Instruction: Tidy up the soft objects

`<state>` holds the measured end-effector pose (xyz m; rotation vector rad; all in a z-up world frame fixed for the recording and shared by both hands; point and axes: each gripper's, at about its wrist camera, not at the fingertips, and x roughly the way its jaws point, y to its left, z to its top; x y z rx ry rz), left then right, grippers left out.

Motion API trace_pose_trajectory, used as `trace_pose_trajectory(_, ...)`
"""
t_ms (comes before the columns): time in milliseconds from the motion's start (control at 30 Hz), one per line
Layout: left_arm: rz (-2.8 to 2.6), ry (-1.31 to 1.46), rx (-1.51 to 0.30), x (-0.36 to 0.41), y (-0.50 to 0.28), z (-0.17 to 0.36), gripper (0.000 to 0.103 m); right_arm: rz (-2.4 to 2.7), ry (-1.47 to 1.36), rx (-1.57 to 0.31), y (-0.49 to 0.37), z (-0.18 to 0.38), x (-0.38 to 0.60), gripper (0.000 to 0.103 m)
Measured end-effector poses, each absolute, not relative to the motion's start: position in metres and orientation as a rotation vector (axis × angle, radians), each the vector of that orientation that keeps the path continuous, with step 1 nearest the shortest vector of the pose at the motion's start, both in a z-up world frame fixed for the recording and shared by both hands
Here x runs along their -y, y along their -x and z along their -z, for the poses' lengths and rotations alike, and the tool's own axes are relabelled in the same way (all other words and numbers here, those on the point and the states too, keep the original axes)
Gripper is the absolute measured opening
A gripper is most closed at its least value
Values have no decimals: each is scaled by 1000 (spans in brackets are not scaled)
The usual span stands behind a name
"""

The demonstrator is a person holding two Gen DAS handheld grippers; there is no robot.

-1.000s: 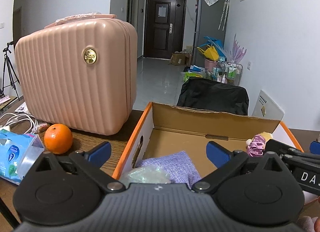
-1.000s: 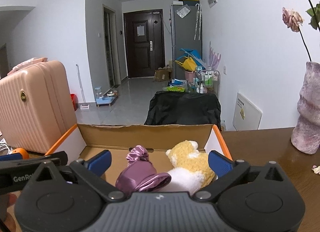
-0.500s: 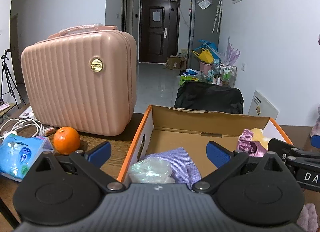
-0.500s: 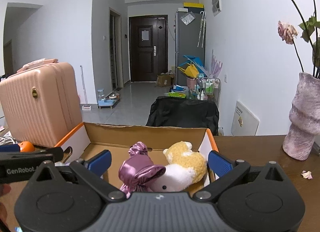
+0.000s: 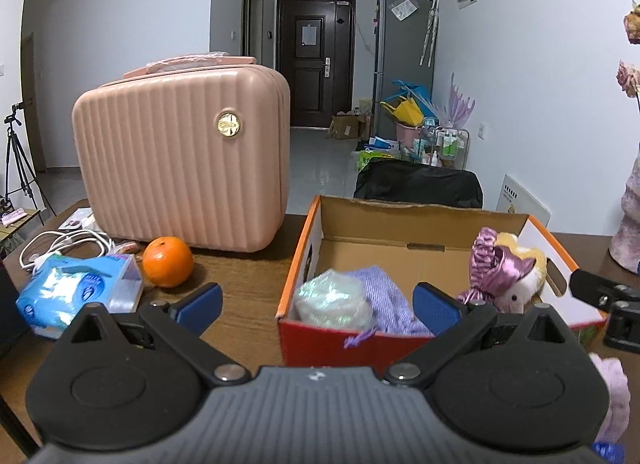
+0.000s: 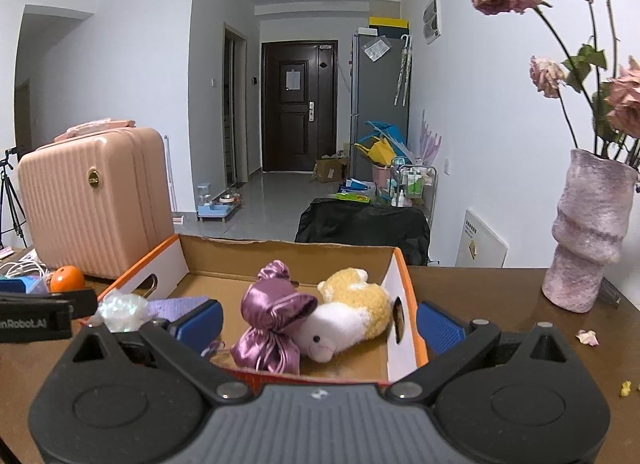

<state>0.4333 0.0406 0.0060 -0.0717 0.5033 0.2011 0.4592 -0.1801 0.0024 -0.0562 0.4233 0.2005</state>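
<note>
An open cardboard box (image 5: pixel 400 224) (image 6: pixel 280 250) with orange rims stands on the wooden table. Inside lie a shiny pale bundle (image 5: pixel 334 300) (image 6: pixel 120 310), a lavender knitted cloth (image 5: pixel 384 300), a purple satin scrunchie (image 6: pixel 272 316) (image 5: pixel 494 264) and a yellow-white plush toy (image 6: pixel 348 310) (image 5: pixel 524 276). My left gripper (image 5: pixel 316 304) is open and empty in front of the box's near left corner. My right gripper (image 6: pixel 320 318) is open and empty in front of the box's near right side. A pink fluffy item (image 5: pixel 616 396) lies at the lower right of the left wrist view.
A pink ribbed case (image 5: pixel 184 156) (image 6: pixel 92 204) stands left of the box. An orange (image 5: pixel 168 262), a blue tissue pack (image 5: pixel 80 292) and white cables (image 5: pixel 60 244) lie at the left. A purple vase of dried roses (image 6: pixel 588 240) stands at the right, with petals (image 6: pixel 586 338) nearby.
Both grippers have drawn back and up from the box; its red front wall now shows. Both stay open and empty.
</note>
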Motion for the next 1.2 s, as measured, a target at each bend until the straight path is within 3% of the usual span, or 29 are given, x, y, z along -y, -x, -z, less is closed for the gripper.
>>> trace_pose_trajectory(1200,-153,57,-479,-61,-269,10,103,-282,85,-399,-304,19,192,103)
